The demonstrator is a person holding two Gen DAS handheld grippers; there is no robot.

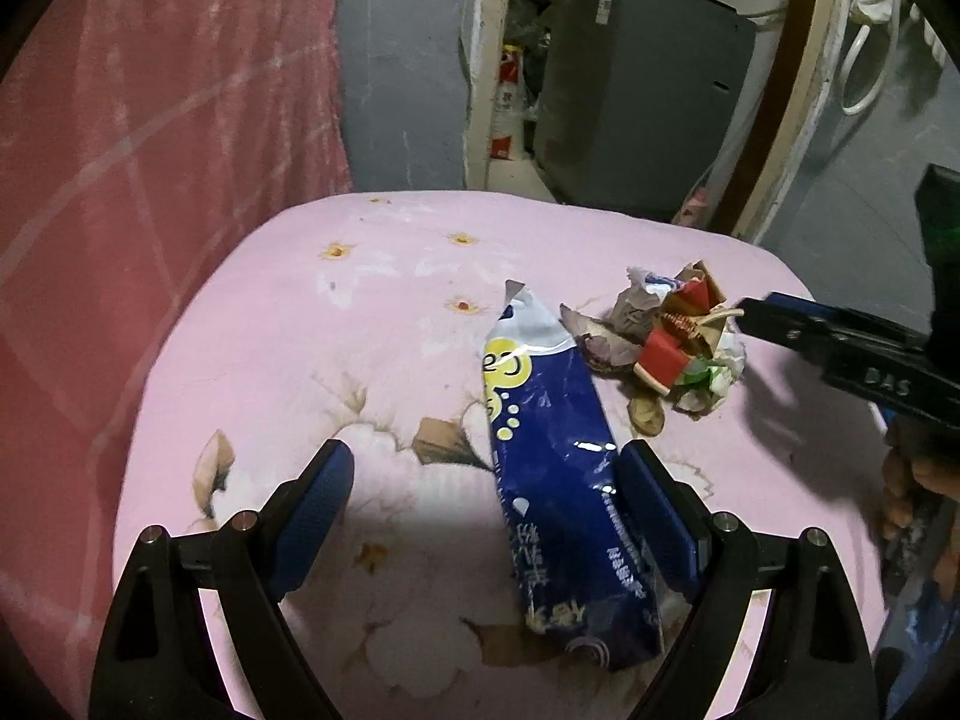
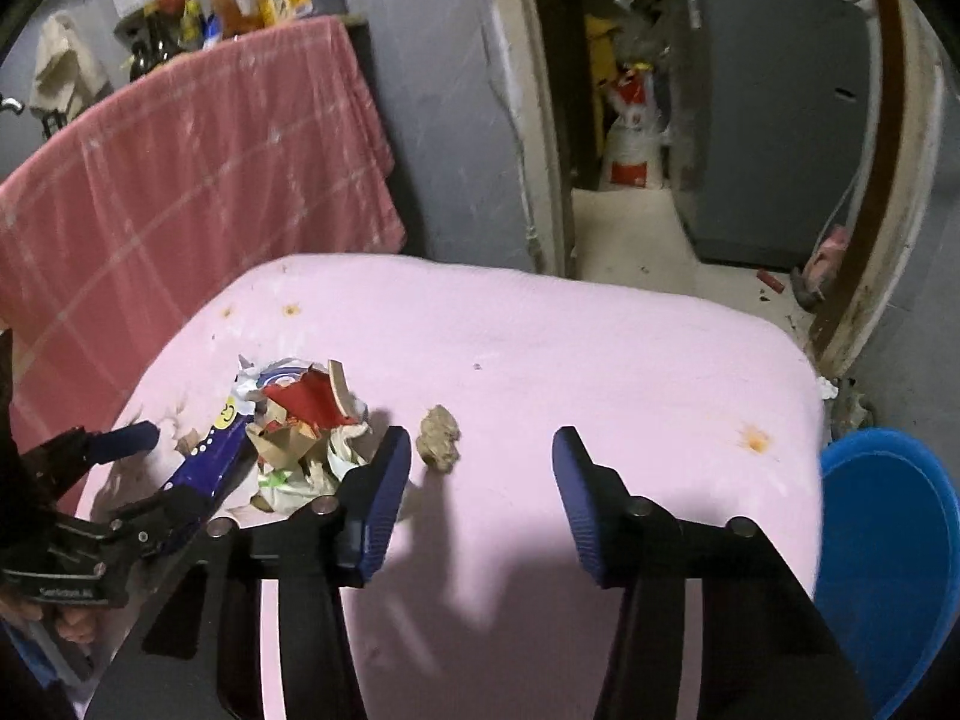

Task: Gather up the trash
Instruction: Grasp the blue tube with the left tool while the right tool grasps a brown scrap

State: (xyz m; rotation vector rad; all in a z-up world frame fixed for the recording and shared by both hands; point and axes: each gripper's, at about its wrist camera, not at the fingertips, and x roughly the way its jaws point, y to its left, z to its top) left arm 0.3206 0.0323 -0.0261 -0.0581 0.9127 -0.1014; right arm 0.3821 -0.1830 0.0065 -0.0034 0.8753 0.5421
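Note:
A blue snack wrapper (image 1: pixel 558 468) lies on the pink floral cloth (image 1: pixel 336 348), between the jaws of my left gripper (image 1: pixel 486 468), which is open around it. A heap of crumpled red and brown paper trash (image 1: pixel 672 336) lies just beyond it. My right gripper (image 2: pixel 480 450) is open and empty over the pink cloth, with the heap (image 2: pixel 300 426) left of its left finger and a small brown crumpled lump (image 2: pixel 441 438) just ahead. The right gripper also shows at the right of the left wrist view (image 1: pixel 840 342).
A blue bin (image 2: pixel 888 552) stands beside the cloth's right edge. A pink checked cloth (image 2: pixel 180 180) hangs to the left. Behind are a grey wall, a doorway and a dark grey appliance (image 1: pixel 636 96).

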